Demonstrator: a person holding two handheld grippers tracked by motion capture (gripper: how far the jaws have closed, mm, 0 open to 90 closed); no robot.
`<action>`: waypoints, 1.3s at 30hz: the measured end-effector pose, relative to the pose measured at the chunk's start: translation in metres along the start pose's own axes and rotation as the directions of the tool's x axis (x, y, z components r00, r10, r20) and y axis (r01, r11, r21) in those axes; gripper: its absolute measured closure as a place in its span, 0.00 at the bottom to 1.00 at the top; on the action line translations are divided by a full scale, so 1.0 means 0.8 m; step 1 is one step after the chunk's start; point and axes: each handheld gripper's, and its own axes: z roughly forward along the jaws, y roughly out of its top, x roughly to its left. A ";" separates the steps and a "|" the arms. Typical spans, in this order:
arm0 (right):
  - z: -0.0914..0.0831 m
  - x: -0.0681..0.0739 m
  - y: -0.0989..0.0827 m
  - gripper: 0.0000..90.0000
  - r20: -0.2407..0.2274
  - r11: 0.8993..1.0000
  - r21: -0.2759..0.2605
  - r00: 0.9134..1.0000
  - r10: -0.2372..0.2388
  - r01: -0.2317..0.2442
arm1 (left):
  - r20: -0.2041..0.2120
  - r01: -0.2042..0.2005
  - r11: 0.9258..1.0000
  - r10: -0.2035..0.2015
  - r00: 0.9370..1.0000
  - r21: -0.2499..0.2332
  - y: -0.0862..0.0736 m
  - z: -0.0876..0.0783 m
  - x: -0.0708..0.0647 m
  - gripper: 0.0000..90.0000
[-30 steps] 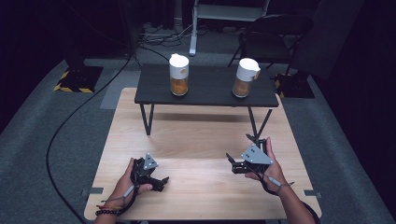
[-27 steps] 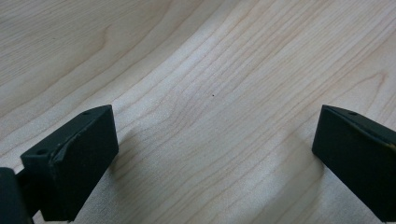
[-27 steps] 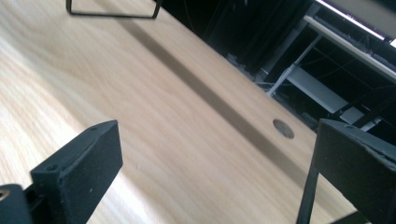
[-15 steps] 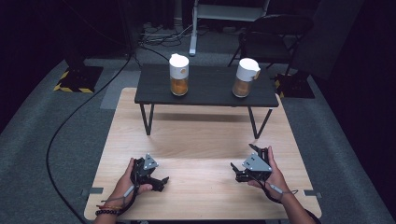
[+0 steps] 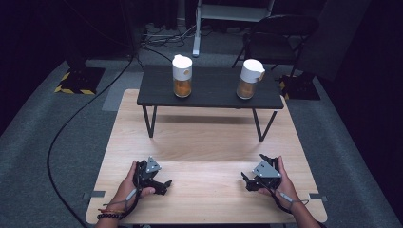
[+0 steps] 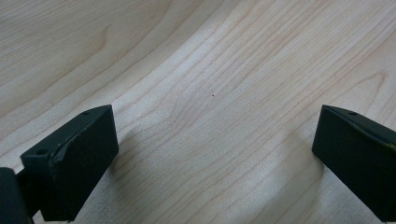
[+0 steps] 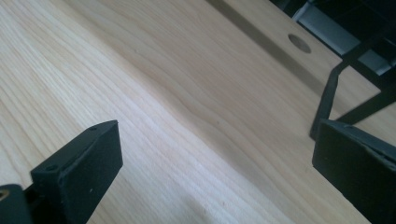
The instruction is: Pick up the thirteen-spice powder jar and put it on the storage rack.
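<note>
Resting both grippers low on the wooden tabletop [image 5: 204, 142], I see the left gripper [image 5: 164, 183] and right gripper [image 5: 244, 179] with fingers spread wide, bare wood between them; two jars [image 5: 182, 76] stand well apart on the black stand [image 5: 214, 90].

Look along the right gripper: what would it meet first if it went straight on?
Probably the wooden tabletop: the right gripper, open and holding nothing, points low across it. Should it skim above the wood, the small black table's leg comes next, though depth is unclear.
</note>
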 end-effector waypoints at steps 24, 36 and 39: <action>-0.003 -0.045 -0.020 0.02 -0.027 0.964 0.151 0.974 0.224 -0.218 | 0.002 -0.001 1.000 0.001 1.000 0.001 0.001 0.000 0.001 0.01; 0.001 -0.083 -0.034 0.00 -0.070 0.898 0.208 0.909 0.410 -0.389 | 0.002 0.001 1.000 -0.001 1.000 0.001 0.001 0.001 0.000 0.00; 0.001 -0.089 -0.036 0.00 -0.077 0.888 0.218 0.900 0.430 -0.406 | 0.002 0.000 1.000 0.000 1.000 0.002 0.001 0.001 0.000 0.00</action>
